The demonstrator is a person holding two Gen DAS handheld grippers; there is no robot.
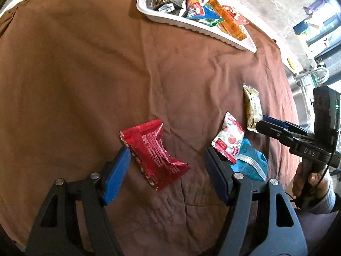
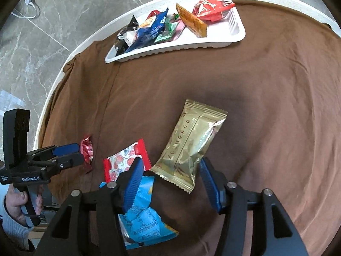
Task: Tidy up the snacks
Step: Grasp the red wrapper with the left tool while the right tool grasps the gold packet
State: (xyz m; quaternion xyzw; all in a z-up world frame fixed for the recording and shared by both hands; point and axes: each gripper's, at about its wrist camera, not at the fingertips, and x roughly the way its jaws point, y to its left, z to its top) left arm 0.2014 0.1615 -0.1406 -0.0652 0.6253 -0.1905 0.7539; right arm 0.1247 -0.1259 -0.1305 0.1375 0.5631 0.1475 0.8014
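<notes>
I see the table (image 2: 277, 106) under a brown cloth (image 1: 74, 85). At its far side stands a white tray (image 2: 238, 34) holding a heap of mixed snack packets. Nearer to me four packets lie on the cloth: gold (image 2: 189, 147), blue (image 2: 145, 219), red (image 1: 154, 154) and strawberry-printed (image 1: 229, 139). My left tongs (image 1: 167, 171) stand released around the red one, my right tongs (image 2: 170, 183) released around the gold one's lower end
</notes>
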